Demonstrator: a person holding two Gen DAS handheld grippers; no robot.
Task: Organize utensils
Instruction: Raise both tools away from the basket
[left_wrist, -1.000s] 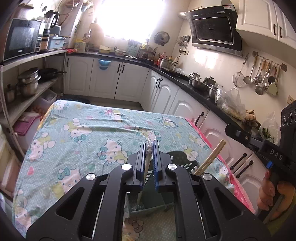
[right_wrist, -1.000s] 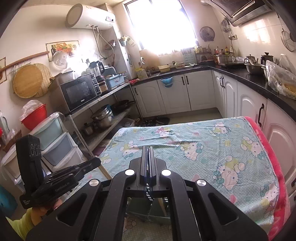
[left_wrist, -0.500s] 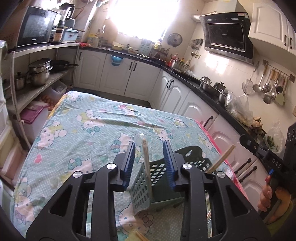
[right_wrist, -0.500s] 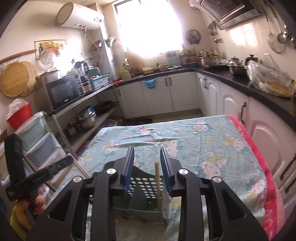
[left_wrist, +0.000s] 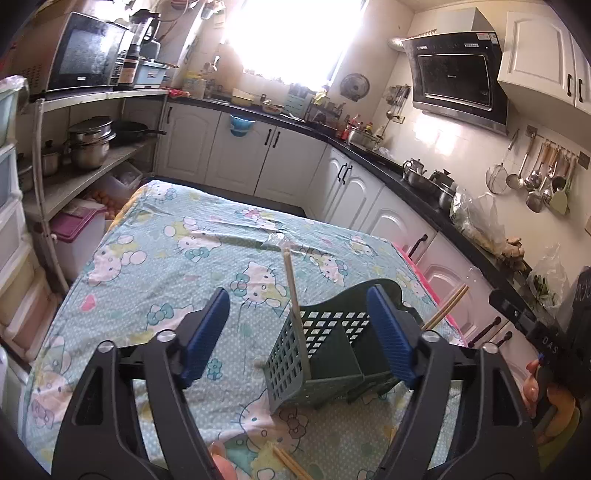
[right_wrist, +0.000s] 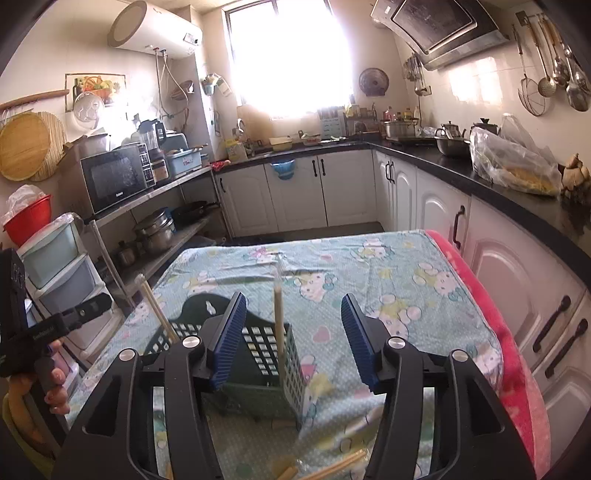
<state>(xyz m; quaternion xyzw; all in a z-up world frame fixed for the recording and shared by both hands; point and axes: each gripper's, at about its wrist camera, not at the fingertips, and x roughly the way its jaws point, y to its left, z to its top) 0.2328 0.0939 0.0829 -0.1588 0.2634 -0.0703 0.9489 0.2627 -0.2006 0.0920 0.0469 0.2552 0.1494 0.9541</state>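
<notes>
Looking down both grippers at once here. The left gripper (left_wrist: 297, 334) has its blue jaws spreading apart, and the wrapped chopsticks (left_wrist: 293, 295) stand between them untouched, leaning slightly inside the green utensil caddy (left_wrist: 314, 365). Same deal on the other side: the right gripper (right_wrist: 291, 338) is opening too, with a second wrapped pair (right_wrist: 277, 317) upright in the caddy (right_wrist: 273, 365) between its pads, clear of both.

The caddy sits on the bench (left_wrist: 155, 266), which is covered with a cartoon-cat cloth, toward the near right part of it in the left view, not far from the pink-trimmed edge (right_wrist: 491, 325). In the left view that second pair (left_wrist: 445, 306) pokes out of the caddy's right compartment at a slant.

A few loose chopsticks (right_wrist: 332, 467) lie flat on the cloth right at the near edge, below the grippers.

Plenty of open cloth beyond the caddy toward the far edge, and all along the left side too. Right side is tighter: white cabinets (right_wrist: 517, 280) run close alongside the bench. Shelving with pots (left_wrist: 88, 144) stands off the left edge.
</notes>
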